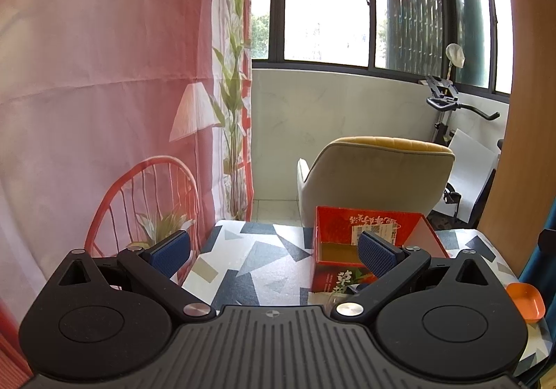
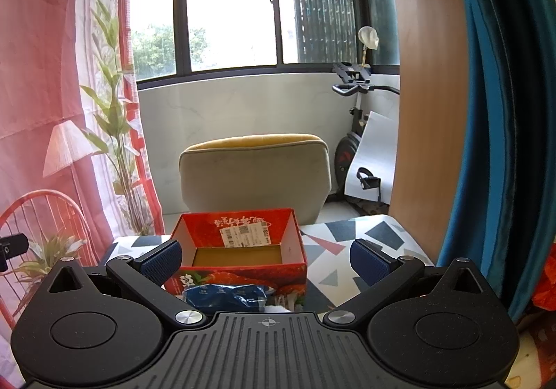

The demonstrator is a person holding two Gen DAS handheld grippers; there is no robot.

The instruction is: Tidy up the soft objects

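An open red cardboard box [image 2: 243,272] with a white label inside stands on the patterned table; it shows empty in the right wrist view and also appears in the left wrist view [image 1: 347,222]. A blue plastic pack [image 2: 226,297] lies in front of the box, partly hidden by my right gripper's body. My right gripper [image 2: 266,264] is open and empty, held before the box. My left gripper [image 1: 274,255] is open and empty, left of the box, its right finger [image 1: 377,255] overlapping the box front.
The table [image 1: 250,267] has a blue, grey and white geometric cloth. An orange dish [image 1: 526,300] sits at its right edge. A beige chair [image 2: 255,173] stands behind the table. A pink printed backdrop [image 1: 104,93] hangs left; a wooden panel [image 2: 427,93] and teal curtain [image 2: 486,128] stand right.
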